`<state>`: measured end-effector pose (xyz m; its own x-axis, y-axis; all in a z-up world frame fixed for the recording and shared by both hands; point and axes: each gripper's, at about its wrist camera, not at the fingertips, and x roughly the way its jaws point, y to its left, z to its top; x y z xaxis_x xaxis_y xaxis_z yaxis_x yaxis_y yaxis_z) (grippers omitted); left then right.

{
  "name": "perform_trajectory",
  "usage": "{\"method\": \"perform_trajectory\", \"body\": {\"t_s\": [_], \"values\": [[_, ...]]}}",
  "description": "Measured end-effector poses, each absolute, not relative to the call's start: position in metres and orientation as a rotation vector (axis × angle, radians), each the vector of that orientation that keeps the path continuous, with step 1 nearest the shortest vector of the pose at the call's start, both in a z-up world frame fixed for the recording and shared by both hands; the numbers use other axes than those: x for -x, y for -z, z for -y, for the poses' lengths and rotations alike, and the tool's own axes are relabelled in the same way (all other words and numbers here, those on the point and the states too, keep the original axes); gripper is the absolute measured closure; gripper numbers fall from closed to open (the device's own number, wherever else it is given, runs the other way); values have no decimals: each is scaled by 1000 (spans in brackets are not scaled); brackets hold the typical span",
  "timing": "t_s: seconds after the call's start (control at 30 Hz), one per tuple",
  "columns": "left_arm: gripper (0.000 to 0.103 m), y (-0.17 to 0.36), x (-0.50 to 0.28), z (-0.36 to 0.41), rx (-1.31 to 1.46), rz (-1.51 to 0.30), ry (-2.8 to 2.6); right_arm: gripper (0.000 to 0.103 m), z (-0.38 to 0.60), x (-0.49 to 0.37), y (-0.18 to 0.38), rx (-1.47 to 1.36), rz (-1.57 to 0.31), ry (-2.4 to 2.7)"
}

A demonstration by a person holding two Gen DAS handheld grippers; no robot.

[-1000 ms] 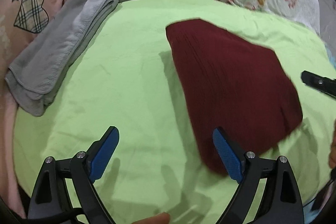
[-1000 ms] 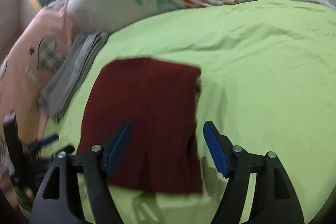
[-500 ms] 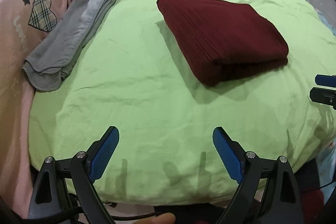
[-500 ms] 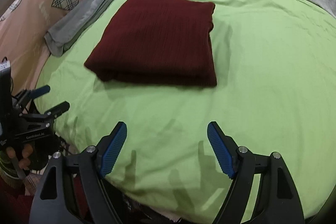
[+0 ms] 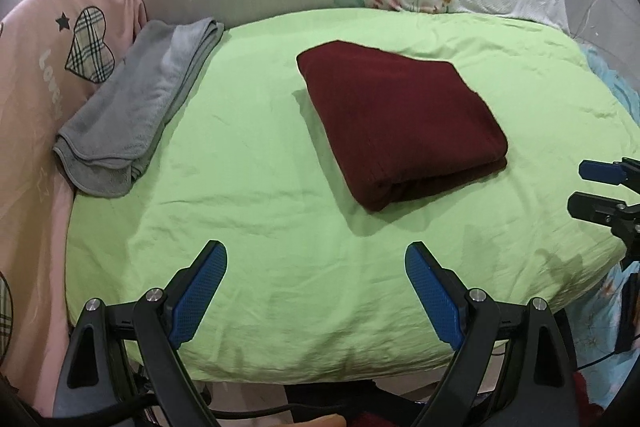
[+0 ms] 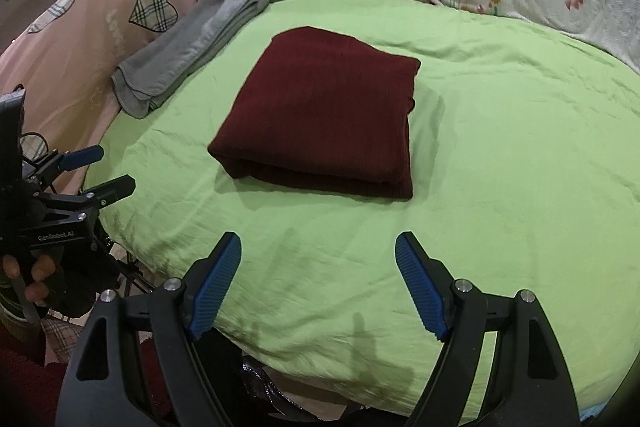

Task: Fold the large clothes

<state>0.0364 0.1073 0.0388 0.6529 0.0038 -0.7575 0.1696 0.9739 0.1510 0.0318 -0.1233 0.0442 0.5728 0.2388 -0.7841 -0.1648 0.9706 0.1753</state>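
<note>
The folded maroon garment [image 6: 320,111] lay on the green bed [image 6: 500,147] ahead of both empty, spread claws, right claw [image 6: 318,283] nearer than left claw [image 5: 316,291].

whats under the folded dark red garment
The dark red garment lies flat on the green sheet, which shows all around it. Whatever lies directly beneath the folds is covered; nothing pokes out from its edges.

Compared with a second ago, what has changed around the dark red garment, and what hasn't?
Both grippers have backed away from the folded dark red garment: a second ago their fingers framed it, now the left gripper and right gripper hang open over bare green sheet, the right's jaws having just opened a little. Garment and grey towel stayed put.
</note>
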Motion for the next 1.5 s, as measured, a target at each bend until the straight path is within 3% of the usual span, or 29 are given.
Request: {"method": "perform_trajectory", "body": {"t_s": [1.5], "values": [[11,-38,-44,-102,-207,-851,113,23,107,-37,-42,-73,-940,-218]]}}
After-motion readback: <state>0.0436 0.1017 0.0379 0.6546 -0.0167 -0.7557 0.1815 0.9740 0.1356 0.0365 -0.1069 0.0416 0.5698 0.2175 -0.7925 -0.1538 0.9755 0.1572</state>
